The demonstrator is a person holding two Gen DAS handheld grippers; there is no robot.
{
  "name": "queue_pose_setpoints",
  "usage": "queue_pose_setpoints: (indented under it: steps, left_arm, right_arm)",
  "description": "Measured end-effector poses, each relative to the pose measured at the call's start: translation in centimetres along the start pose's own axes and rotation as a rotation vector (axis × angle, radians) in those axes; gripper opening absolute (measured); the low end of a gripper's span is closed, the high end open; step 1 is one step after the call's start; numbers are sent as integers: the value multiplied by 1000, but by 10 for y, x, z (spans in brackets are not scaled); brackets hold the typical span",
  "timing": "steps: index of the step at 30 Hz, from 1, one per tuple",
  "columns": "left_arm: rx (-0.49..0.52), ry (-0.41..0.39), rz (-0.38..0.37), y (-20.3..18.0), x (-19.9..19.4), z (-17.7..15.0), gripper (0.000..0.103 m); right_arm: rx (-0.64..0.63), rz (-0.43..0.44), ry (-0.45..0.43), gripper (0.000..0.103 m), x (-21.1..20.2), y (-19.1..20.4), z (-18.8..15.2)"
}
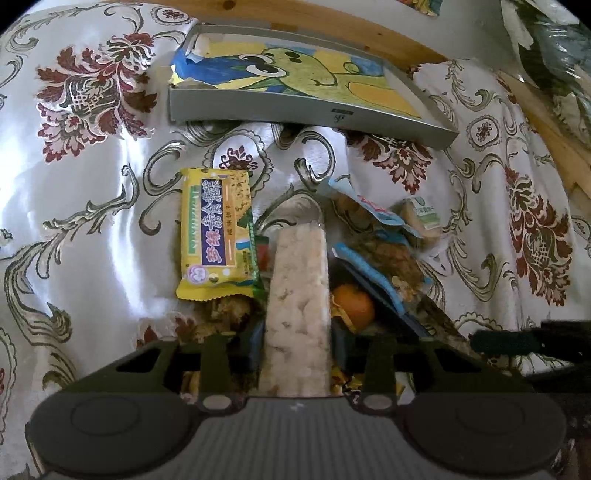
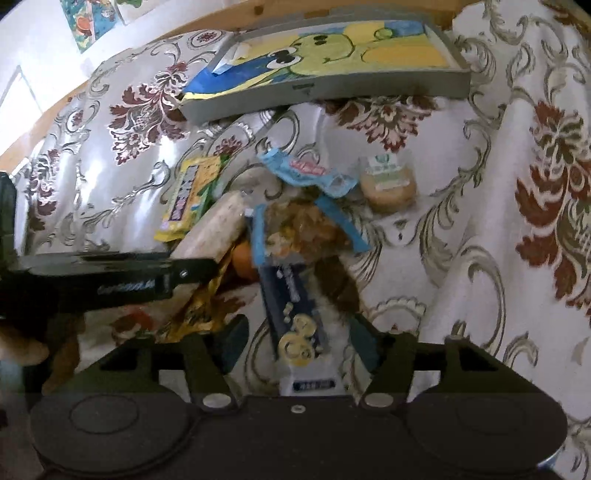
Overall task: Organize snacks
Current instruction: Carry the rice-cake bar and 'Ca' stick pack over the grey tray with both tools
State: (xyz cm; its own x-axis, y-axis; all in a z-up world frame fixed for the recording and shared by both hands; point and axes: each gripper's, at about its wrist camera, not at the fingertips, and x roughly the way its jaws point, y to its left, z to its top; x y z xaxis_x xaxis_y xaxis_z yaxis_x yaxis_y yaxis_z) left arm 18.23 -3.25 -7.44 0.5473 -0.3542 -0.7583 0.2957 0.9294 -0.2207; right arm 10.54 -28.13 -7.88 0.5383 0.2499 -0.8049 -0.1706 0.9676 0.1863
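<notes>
In the left wrist view my left gripper is shut on a pale rice cracker bar in a clear wrapper, which points forward over the snack pile. A yellow biscuit packet lies just left of it, with an orange to its right. My right gripper stands open, and a dark blue packet lies lengthwise between its fingers with a gap on each side. In the right wrist view the left gripper reaches in from the left with the rice bar.
A grey box with a frog drawing lies at the back of the floral cloth. A blue-edged snack bag and a round wrapped cake sit in the pile. A wooden edge runs behind the box.
</notes>
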Motion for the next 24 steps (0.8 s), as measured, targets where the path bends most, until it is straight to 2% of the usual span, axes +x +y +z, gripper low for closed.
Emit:
queue_pose_setpoints:
  steps: [2,5,7,11,16,18,24]
  left_arm:
    - [0,-4,3,-1,-2,-1,38]
    - [-18,0,-9,-2,-5,-1,38]
    - [-28,0,-8,-2,-5,-1,38]
    - [-22,-1,0,-4,-7,-3,37]
    - [-27,1,2,-4,-7,-2,37]
    - [-29,4,3,-5,-8,-3,37]
    - [-55,-36,-6,-7,-25,-6,36]
  right_arm:
    - [-29,-13,-9,39,-2,5,-1]
    - [-101,-16,-40,40,-12,18,-6]
    - [-123,4,-23,40,-9,23,-7]
    - [-191,-57,11,38,8,27,-7]
    - [-212,-80,19,35,24,29,-1]
    - [-216,-96,15,25,26,31,0]
    - [-265,-164,-45,12,10,48,-5]
